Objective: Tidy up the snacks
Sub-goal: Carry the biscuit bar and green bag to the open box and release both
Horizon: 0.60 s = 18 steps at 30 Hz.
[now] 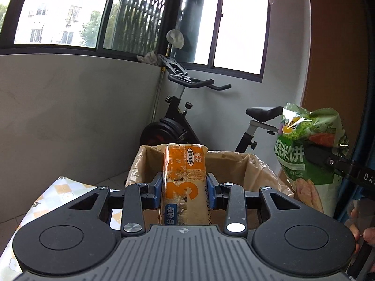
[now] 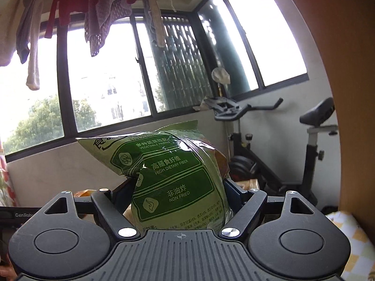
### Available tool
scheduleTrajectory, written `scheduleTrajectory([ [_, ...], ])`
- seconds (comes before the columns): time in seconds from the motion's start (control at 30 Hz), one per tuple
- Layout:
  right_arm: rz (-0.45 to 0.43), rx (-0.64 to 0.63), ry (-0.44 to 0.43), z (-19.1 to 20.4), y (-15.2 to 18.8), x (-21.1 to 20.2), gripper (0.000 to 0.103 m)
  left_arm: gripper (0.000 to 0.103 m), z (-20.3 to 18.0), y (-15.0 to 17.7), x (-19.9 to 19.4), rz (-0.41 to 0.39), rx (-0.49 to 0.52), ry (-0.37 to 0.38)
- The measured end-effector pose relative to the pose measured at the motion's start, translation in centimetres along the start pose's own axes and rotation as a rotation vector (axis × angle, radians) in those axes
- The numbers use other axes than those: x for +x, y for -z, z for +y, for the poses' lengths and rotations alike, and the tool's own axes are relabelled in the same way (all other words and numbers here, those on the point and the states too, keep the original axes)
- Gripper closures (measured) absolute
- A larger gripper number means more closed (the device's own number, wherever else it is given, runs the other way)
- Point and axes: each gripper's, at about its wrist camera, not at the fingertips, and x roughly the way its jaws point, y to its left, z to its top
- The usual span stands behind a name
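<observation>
My left gripper (image 1: 185, 187) is shut on an orange snack packet (image 1: 184, 178) that stands upright between its blue pads. Just beyond it is an open cardboard box (image 1: 234, 171) lined with thin plastic. My right gripper (image 2: 180, 192) is shut on a puffy green rice-cracker bag (image 2: 173, 175), which fills the space between its fingers. In the left wrist view that green bag (image 1: 309, 149) hangs at the right, above and to the right of the box, with a black finger (image 1: 328, 159) of the right gripper across it.
An exercise bike (image 1: 187, 117) stands behind the box against the grey wall under the windows. A checked tablecloth (image 1: 46, 201) covers the surface at lower left. A brown panel (image 1: 339, 58) rises at the right. Laundry (image 2: 93, 11) hangs overhead in the right wrist view.
</observation>
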Motion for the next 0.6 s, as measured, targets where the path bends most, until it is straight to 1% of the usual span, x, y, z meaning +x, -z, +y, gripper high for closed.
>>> scheduleTrajectory([
  [0.1,-0.01,0.048,-0.01,-1.4,-0.6,1.8,0.027,0.064,-0.6,-0.6,1.9,0.002,0.014,0.005],
  [0.2,-0.022,0.059,-0.016,-2.5,-1.1,4.1,0.027,0.064,-0.4,-1.7,4.1,0.044,-0.03,0.002],
  [0.27,-0.034,0.086,-0.041,-3.1,-1.2,5.6,0.026,0.064,0.0,-2.4,5.7,0.07,-0.05,-0.008],
  [0.33,-0.041,0.121,-0.075,-3.7,-1.2,7.0,0.026,0.064,0.0,-2.9,6.9,0.078,-0.028,-0.035],
  [0.37,-0.039,0.126,-0.086,-4.0,-1.2,7.6,0.026,0.064,-0.1,-3.1,7.4,0.081,-0.011,-0.045],
  [0.47,-0.01,0.112,-0.083,-4.3,-0.9,9.4,0.026,0.064,0.3,-3.1,8.4,0.084,0.024,-0.072],
  [0.6,0.039,0.131,-0.093,-5.1,0.4,11.6,0.026,0.064,1.3,-2.4,10.3,0.13,-0.002,-0.098],
])
